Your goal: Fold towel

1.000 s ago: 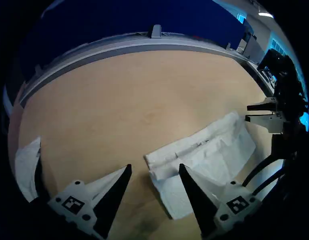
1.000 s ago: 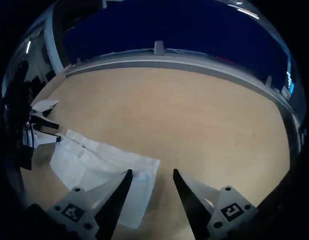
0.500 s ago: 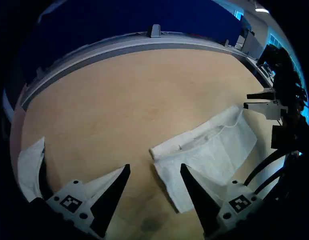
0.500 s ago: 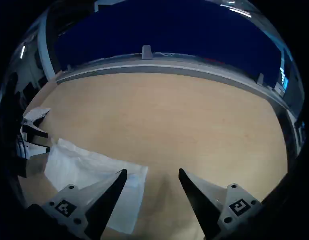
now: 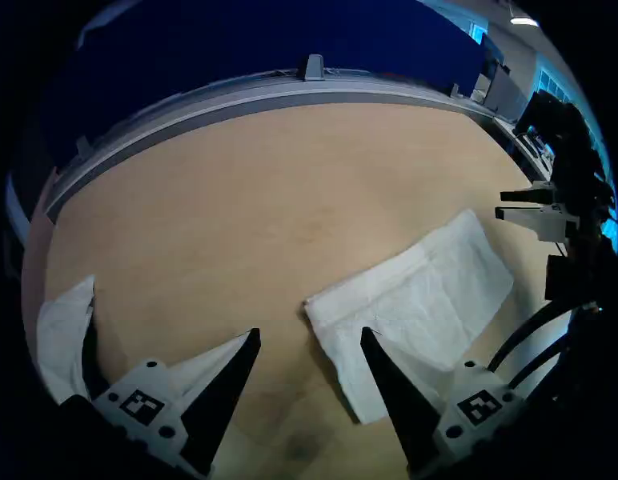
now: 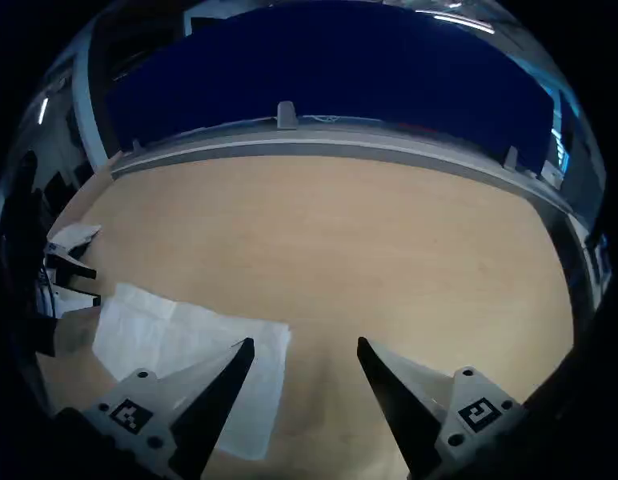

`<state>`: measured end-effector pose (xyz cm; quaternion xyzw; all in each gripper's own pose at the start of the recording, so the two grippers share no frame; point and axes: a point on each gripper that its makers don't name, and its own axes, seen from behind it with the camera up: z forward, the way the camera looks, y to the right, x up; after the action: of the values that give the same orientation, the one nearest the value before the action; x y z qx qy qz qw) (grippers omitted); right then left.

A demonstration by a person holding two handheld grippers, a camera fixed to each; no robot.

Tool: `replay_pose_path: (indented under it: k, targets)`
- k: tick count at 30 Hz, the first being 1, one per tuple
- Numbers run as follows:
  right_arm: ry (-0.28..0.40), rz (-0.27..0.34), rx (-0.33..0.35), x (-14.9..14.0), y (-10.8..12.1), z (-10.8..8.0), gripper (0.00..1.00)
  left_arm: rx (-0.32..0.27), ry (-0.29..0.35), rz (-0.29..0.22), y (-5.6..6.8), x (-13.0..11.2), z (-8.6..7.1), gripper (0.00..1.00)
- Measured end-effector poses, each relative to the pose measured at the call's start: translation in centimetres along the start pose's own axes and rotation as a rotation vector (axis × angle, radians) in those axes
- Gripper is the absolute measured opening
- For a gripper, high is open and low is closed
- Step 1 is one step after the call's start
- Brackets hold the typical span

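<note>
A white towel [image 5: 413,296] lies folded flat on the wooden table [image 5: 269,200], a smooth rectangle. In the left gripper view my left gripper [image 5: 309,352] hovers open just above the towel's near-left corner, its right finger [image 5: 389,376] over the cloth. The right gripper [image 5: 533,214] shows at the far right, open, beside the towel's far edge. In the right gripper view my right gripper [image 6: 303,360] is open above the table, its left finger [image 6: 217,384] over the towel [image 6: 189,352]. The left gripper [image 6: 69,272] appears at the left, open.
Another white cloth [image 5: 61,336] lies at the table's left edge. A grey rail [image 5: 293,84] and a blue partition [image 6: 325,72] run along the back. Dark equipment [image 5: 573,152] stands at the far right. Bare tabletop [image 6: 373,240] stretches behind the towel.
The towel was rumpled with a raised fold; now it lies flat and smooth. Both grippers have drawn slightly back from it and stay open.
</note>
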<state>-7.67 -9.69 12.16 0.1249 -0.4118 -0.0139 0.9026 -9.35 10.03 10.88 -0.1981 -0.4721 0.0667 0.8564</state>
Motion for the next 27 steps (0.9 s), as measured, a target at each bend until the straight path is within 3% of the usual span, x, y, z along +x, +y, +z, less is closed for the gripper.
replay_pose_path:
  k: [15, 27]
  targets:
    - [-0.024, -0.037, 0.03, -1.5, -1.2, -1.0, 1.0, -0.002, 0.008, -0.015, 0.3, -0.8, -0.9, 0.93]
    - [-0.061, -0.043, 0.047, -5.2, -2.2, -2.9, 1.0, 0.024, 0.025, -0.067, 0.4, -4.0, -3.5, 0.93]
